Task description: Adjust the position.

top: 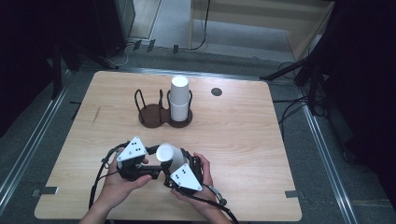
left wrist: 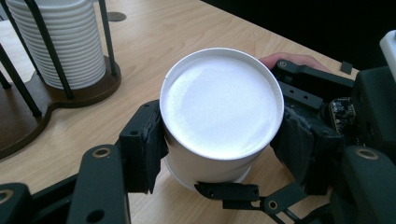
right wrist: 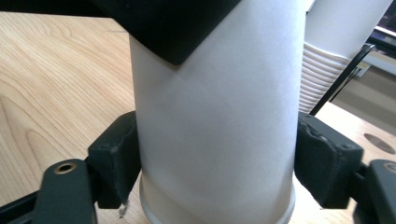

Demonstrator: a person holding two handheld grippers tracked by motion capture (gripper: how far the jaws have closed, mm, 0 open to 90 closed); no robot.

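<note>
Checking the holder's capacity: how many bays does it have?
2: the right bay holds the cup stack; the left bay is empty.

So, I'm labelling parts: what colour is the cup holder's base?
Dark brown base, with black wire uprights; clearest in the high view.

The high view is looking forward and down from above the person's side, taking in the whole table [top: 233,140]. The left gripper view is sitting very near a white cup [left wrist: 219,116], facing its closed end. The right gripper view is facing that cup's side at close range. All three are sharing the cup and the stack of cups [top: 179,100] beyond.
</note>
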